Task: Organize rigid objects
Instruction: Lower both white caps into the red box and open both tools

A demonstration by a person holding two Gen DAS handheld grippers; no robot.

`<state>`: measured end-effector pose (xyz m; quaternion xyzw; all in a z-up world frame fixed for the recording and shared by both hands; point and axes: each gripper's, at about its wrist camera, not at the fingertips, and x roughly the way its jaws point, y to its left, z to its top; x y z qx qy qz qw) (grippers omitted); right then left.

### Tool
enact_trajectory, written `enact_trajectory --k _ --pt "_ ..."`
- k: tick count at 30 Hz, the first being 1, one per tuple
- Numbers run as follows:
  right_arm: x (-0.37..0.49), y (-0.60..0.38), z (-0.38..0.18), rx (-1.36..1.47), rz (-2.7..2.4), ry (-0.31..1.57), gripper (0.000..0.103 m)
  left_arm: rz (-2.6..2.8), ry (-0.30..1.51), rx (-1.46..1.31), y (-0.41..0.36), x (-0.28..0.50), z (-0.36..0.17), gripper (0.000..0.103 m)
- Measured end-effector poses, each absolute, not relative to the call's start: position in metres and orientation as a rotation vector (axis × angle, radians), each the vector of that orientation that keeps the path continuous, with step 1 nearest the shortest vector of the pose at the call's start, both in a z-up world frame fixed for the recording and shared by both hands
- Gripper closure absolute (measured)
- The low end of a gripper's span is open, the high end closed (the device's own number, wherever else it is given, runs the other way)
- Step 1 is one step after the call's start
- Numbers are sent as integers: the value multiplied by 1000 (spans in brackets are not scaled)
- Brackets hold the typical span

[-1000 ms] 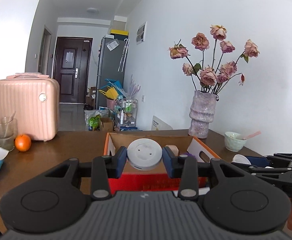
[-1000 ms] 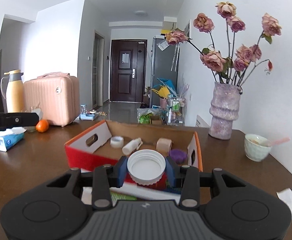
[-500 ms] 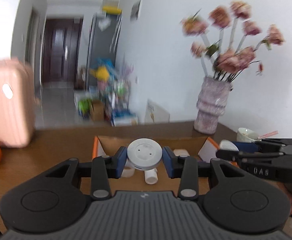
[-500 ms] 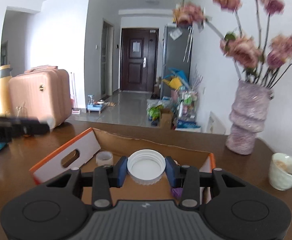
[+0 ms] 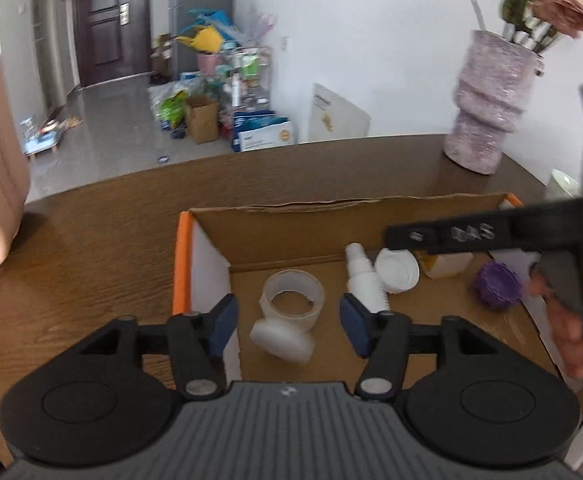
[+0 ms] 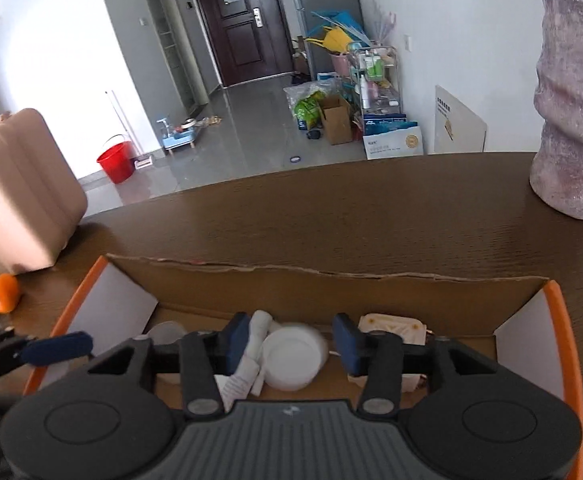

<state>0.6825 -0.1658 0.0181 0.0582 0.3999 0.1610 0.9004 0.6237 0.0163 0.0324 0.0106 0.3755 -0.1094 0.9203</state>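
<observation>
White round lid (image 6: 294,361) lies in cardboard box (image 6: 331,284).

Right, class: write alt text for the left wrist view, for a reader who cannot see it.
The open left claw hangs over a cardboard box on a wooden table, above a white disc lying beside a tape roll. Deeper in lie a white bottle, a white cap and a purple lid, under the right claw's dark frame.

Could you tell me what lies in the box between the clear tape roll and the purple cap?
In the left wrist view, a white spray bottle and a white lid lie between the tape roll and purple cap.
</observation>
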Motion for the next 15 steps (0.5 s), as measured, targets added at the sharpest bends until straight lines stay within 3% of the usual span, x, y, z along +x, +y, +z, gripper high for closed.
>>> enact_trajectory --k 8,12,15 --pt "660 -177 42 94 321 796 35 -206 739 7 24 607 54 19" --pt "632 -197 68 64 284 764 33 -184 682 12 23 584 78 4" --pt "604 -209 86 21 240 716 28 -169 624 30 23 560 98 1"
